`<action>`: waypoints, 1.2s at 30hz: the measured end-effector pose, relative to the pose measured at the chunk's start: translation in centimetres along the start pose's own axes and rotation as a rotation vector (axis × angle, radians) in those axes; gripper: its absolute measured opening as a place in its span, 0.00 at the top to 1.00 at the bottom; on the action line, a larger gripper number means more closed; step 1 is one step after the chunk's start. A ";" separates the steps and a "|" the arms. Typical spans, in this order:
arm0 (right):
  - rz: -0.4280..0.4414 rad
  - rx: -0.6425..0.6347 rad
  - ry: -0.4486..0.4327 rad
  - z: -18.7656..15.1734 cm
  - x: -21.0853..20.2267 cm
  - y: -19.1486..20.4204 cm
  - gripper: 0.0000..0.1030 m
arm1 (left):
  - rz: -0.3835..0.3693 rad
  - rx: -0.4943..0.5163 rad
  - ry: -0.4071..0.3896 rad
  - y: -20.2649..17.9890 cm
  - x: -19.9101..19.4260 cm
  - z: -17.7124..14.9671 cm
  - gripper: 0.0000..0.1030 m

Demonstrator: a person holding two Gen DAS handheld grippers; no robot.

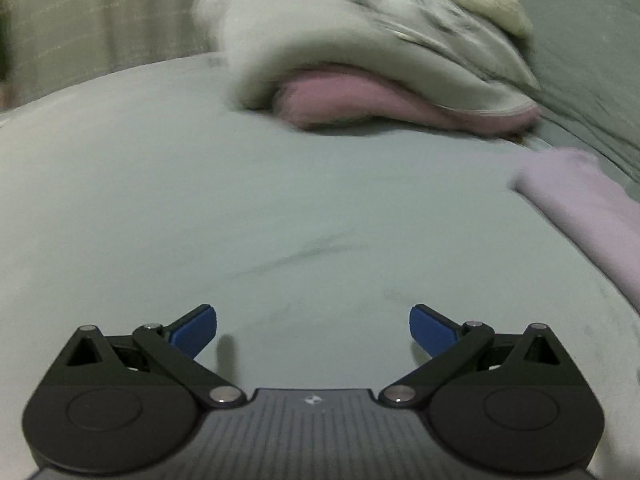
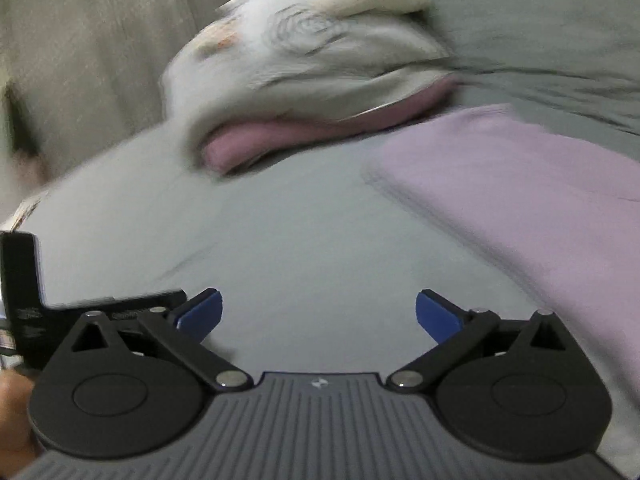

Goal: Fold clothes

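You see a matt grey-green cloth sheet (image 2: 304,240); beside it on the sheet, the folded lilac garment (image 2: 520,184) looks soft, smooth knit.

Grey-green bedsheet (image 1: 200,200) across the bed; beige curtain (image 2: 80,40) behind it.

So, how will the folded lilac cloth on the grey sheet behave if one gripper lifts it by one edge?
The folded lilac cloth looks soft and thin, so it would probably droop and unfold. It likely weighs little. Lying flat on the grey sheet, it should not roll.
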State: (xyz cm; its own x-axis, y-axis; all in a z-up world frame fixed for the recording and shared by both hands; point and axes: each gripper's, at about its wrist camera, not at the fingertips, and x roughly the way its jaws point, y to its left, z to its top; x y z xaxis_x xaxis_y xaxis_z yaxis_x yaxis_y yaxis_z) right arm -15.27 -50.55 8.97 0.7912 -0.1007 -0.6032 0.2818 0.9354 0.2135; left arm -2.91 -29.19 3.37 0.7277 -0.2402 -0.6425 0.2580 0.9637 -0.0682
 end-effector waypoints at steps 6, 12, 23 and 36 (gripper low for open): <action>0.306 -0.143 0.117 -2.5 -0.1 12.0 0.00 | 0.178 -0.023 -0.040 11.3 -7.1 -0.1 0.01; 0.400 -0.284 0.076 -4.9 -1.6 19.6 0.00 | 0.305 -0.050 -0.036 21.4 -13.0 -2.9 0.01; 0.266 -0.372 0.092 -8.0 2.3 24.3 0.00 | 0.324 -0.076 0.034 25.9 -12.1 -5.8 0.01; 0.166 -0.304 0.098 -7.4 7.5 26.5 0.00 | 0.334 -0.041 -0.016 27.3 -8.4 -4.6 0.01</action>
State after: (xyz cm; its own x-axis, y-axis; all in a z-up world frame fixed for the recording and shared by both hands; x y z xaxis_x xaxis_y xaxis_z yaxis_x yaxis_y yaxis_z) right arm -5.83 -24.00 4.42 0.7530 0.0805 -0.6530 -0.0325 0.9958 0.0852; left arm -4.90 -0.28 3.41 0.7776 0.0886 -0.6224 -0.0223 0.9933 0.1134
